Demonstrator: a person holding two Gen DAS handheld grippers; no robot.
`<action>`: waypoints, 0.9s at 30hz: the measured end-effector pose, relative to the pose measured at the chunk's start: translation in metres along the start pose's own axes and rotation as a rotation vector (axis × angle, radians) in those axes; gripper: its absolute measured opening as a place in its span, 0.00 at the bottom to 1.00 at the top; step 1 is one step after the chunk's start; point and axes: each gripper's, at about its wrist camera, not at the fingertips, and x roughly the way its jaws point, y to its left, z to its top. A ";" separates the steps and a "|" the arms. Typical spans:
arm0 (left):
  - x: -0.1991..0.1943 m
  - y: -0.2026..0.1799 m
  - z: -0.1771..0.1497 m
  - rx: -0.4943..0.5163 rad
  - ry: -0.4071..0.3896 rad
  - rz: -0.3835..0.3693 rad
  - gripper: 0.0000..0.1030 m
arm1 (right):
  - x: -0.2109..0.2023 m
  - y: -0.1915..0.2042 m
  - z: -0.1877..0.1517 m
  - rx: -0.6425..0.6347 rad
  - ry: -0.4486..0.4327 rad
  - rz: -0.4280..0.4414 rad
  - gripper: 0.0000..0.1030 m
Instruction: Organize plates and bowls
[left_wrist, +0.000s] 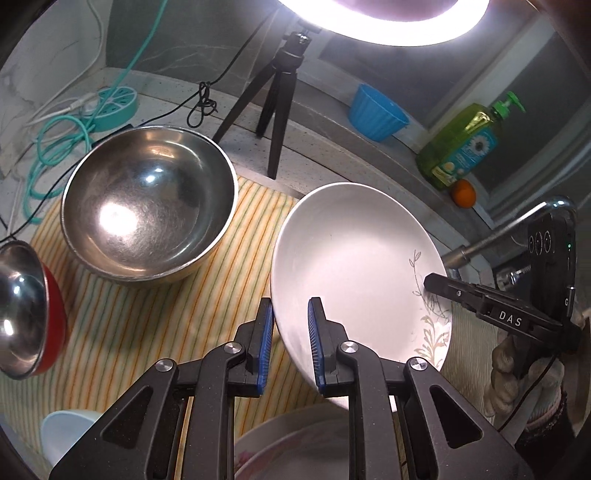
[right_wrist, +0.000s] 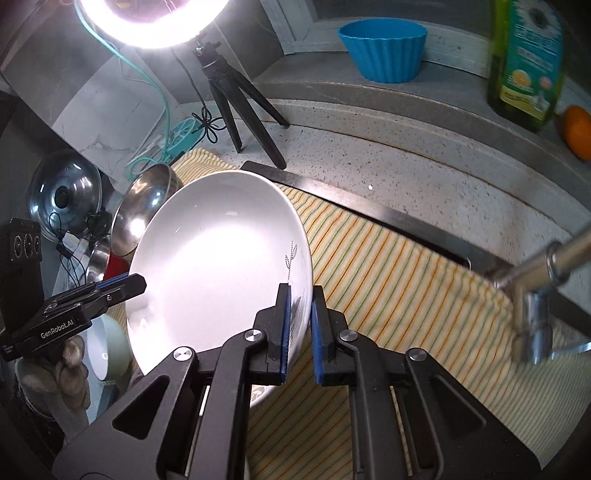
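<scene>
Here 2 grippers — left gripper (left_wrist: 290, 345), right gripper (right_wrist: 300, 332) — clamp the white plate (left_wrist: 354, 273).

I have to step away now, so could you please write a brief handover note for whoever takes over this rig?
Left gripper: jaws around the near rim of the white leaf-patterned ceramic plate, gap visible, grip not confirmed.
Right gripper: jaws closed on the opposite rim; the plate is tilted above the striped yellow cloth.
Large steel bowl sits on the cloth; red-sided steel bowl at its left edge.
Done: plate lifted. Left: place it, sort the bowls.
</scene>
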 end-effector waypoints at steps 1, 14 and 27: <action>-0.003 0.000 -0.002 0.010 0.001 -0.006 0.16 | -0.004 0.002 -0.007 0.011 -0.004 -0.002 0.10; -0.036 0.002 -0.037 0.159 0.056 -0.085 0.16 | -0.045 0.038 -0.097 0.158 -0.064 -0.043 0.10; -0.044 0.022 -0.073 0.240 0.146 -0.142 0.16 | -0.049 0.071 -0.174 0.267 -0.053 -0.085 0.10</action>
